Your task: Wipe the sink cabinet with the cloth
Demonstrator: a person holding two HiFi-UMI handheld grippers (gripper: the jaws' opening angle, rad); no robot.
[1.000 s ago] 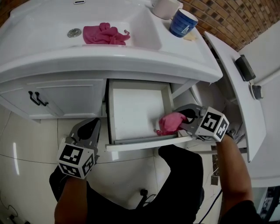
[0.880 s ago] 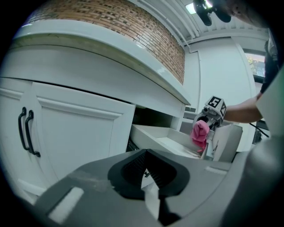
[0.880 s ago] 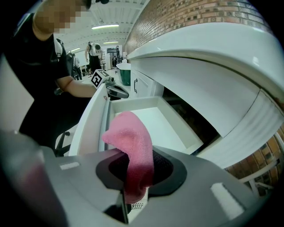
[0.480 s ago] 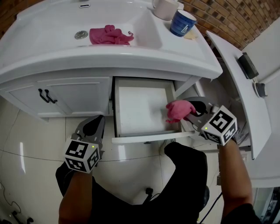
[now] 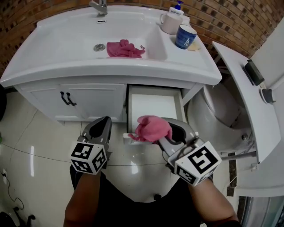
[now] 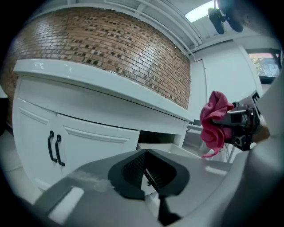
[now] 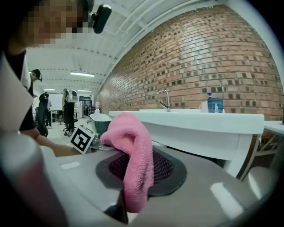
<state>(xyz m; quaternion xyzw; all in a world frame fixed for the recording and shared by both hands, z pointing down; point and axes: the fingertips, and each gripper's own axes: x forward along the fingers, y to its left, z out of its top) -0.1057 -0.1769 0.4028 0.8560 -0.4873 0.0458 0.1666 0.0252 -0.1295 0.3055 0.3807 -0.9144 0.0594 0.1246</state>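
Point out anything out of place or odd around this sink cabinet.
A crumpled pink cloth lies in the sink basin beside the drain, odd since the right gripper already holds a wiping cloth. The drawer below stands pulled open.

A bathroom mock-up inside a big hall: a white sink cabinet [image 5: 88, 99] with a tap [image 5: 100, 6], toilet [image 5: 217, 113], brick wall [image 5: 230, 20], tiled floor [image 5: 31, 142], ceiling strip lights [image 7: 82, 74], people [image 7: 69, 106] standing beyond.

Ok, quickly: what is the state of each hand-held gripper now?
Left hand-held gripper: closed, empty.
Right hand-held gripper: closed on the crumpled pink terry cloth.
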